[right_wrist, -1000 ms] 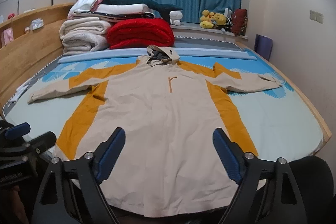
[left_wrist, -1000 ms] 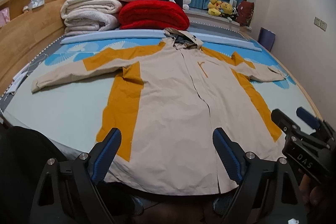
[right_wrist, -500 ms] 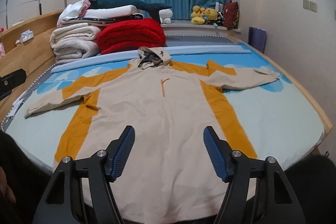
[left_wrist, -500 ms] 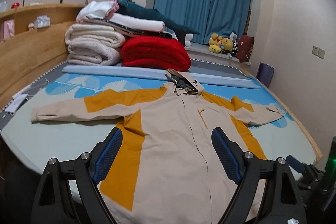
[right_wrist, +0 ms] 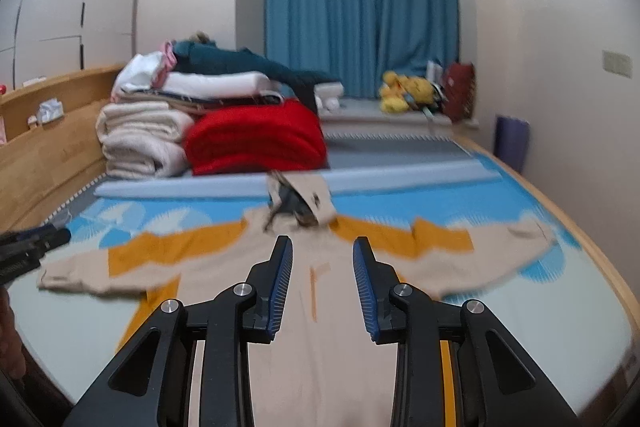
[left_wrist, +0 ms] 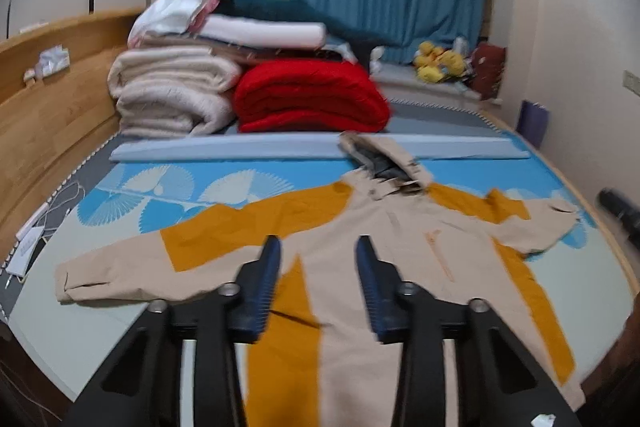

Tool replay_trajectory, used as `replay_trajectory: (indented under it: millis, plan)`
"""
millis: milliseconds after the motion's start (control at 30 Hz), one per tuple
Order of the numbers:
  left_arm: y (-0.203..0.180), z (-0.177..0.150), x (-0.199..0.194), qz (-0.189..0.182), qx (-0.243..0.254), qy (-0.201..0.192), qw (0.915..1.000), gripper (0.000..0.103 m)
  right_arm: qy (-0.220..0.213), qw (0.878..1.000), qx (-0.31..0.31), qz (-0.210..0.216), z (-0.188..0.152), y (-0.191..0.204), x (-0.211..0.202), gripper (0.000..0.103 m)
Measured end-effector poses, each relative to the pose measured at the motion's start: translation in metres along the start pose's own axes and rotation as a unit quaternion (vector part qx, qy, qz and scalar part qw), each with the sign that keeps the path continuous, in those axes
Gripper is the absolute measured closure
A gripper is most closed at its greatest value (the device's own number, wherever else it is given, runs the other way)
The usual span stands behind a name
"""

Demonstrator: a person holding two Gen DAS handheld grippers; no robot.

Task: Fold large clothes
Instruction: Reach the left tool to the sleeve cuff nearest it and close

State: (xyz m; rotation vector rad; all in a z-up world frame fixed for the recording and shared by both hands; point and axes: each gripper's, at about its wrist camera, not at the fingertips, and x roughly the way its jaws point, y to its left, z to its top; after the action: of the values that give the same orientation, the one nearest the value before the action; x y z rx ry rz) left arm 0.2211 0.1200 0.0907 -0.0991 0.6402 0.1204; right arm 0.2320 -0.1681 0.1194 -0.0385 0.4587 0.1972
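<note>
A large beige and orange hooded jacket (left_wrist: 340, 243) lies flat, front up, on the bed, sleeves spread to both sides, hood toward the far end. It also shows in the right wrist view (right_wrist: 320, 291). My left gripper (left_wrist: 318, 251) hangs above the jacket's left chest, jaws partly open with a gap between the blue pads, holding nothing. My right gripper (right_wrist: 322, 249) hangs above the jacket's upper middle below the hood (right_wrist: 304, 203), jaws partly open and empty. Both views are motion-blurred.
Folded beige blankets (left_wrist: 172, 91), a red blanket (left_wrist: 312, 99) and stacked bedding sit at the bed's far end. A wooden side board (left_wrist: 48, 99) runs along the left. Plush toys (left_wrist: 440, 61) sit by the blue curtain. The bed's right edge (right_wrist: 600, 267) is wooden.
Both grippers have risen and moved forward over the jacket. Both jaws have narrowed from wide open to partly open. Neither touches the jacket.
</note>
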Motion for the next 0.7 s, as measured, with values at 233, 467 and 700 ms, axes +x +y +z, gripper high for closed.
replay_trajectory:
  millis: [233,467,700]
  plan:
    - [0.108,-0.007,0.108,0.077,-0.086,0.111,0.9871,0.079,0.046,0.995,-0.037,0.074,0.040,0.025,0.099,0.055]
    - [0.234,-0.053,0.160,0.159,-0.239,0.178,0.9412,0.078,0.119,0.988,0.002,0.099,0.017,0.021,0.158,0.055]
    - [0.325,-0.094,0.175,0.184,-0.388,0.213,0.8774,0.050,0.108,0.989,-0.039,0.096,0.010,0.037,0.175,0.069]
